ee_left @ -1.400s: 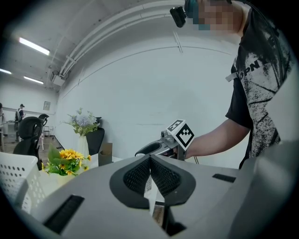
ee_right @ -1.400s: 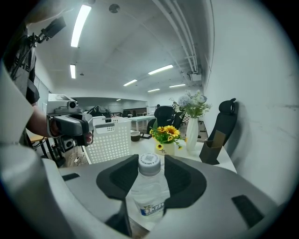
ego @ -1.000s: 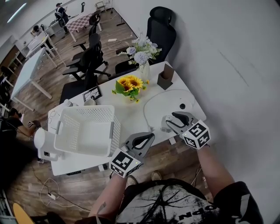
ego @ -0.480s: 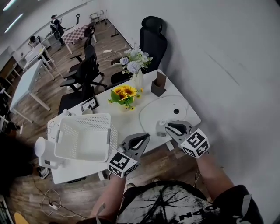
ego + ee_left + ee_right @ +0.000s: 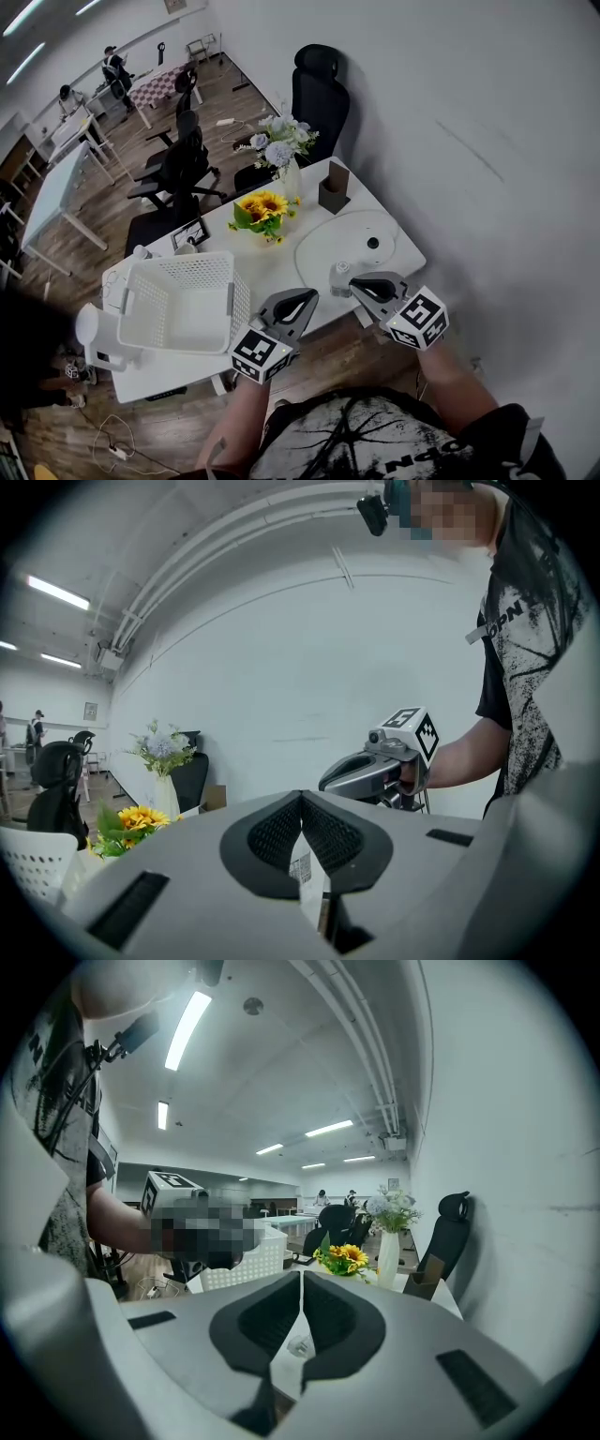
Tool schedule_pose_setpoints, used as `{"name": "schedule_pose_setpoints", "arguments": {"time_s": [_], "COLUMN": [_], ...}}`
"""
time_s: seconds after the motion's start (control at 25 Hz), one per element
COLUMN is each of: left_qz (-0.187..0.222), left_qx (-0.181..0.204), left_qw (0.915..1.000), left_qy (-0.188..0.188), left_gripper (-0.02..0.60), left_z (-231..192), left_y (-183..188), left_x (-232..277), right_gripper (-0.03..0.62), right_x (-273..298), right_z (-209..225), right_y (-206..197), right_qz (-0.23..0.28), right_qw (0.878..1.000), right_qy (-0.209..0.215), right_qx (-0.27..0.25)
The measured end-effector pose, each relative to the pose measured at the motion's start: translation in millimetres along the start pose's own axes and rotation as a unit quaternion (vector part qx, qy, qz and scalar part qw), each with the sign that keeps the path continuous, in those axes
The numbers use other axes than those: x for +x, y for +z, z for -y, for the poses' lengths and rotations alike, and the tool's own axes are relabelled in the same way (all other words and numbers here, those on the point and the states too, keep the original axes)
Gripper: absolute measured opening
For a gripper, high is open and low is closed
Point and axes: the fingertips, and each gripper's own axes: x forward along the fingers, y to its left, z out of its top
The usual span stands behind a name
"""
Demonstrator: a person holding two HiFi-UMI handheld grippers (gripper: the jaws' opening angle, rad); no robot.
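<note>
Both grippers hang over the near edge of the counter [image 5: 281, 265]. The small clear bottle [image 5: 339, 277] stands upright at that same edge, just beside the tips of the right gripper [image 5: 356, 283]. The right gripper has its jaws pressed together with nothing between them. In the right gripper view the bottle's white cap [image 5: 298, 1344] peeks up through the gap below the closed pads. The left gripper [image 5: 307, 296] is empty too, jaws together, off to the bottle's left and pointing across at it. The left gripper view catches a slice of the printed label [image 5: 302, 869] beyond the closed jaws.

Now the bottle itself. It looks like thin plastic, so it is likely light, smooth and a touch slippery, with a wall that gives under a hard squeeze. Tall and narrow, and so near the edge, it could tip from a sideways knock. The best hold looks to be across the body at about the label, below the shoulder and not on the cap.

Further back there is a white basket [image 5: 178, 305] at the left. Then come sunflowers [image 5: 261, 208], a vase [image 5: 291, 178] of pale flowers and a small brown box [image 5: 333, 187]. A black chair [image 5: 314, 84] stands behind the counter.
</note>
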Motion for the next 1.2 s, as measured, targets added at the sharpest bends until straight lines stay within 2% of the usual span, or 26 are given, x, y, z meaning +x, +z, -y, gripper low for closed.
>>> {"name": "schedule_pose_setpoints", "arguments": {"time_s": [0.52, 1.2], "left_qz": [0.0, 0.0], "left_qx": [-0.002, -0.001], "left_qw": [1.0, 1.0], "left_qy": [-0.004, -0.005], "left_gripper": [0.011, 0.011], "left_z": [1, 1], "left_y": [-2, -4], "left_x": [2, -2], "right_gripper": [0.021, 0.021], "right_x": [0, 7], "right_z": [-3, -16], "right_y": [-6, -5], "right_qz": [-0.001, -0.015], "right_qw": [1.0, 1.0], "right_qy": [0.002, 0.011], "right_qx": [0.015, -0.007]}}
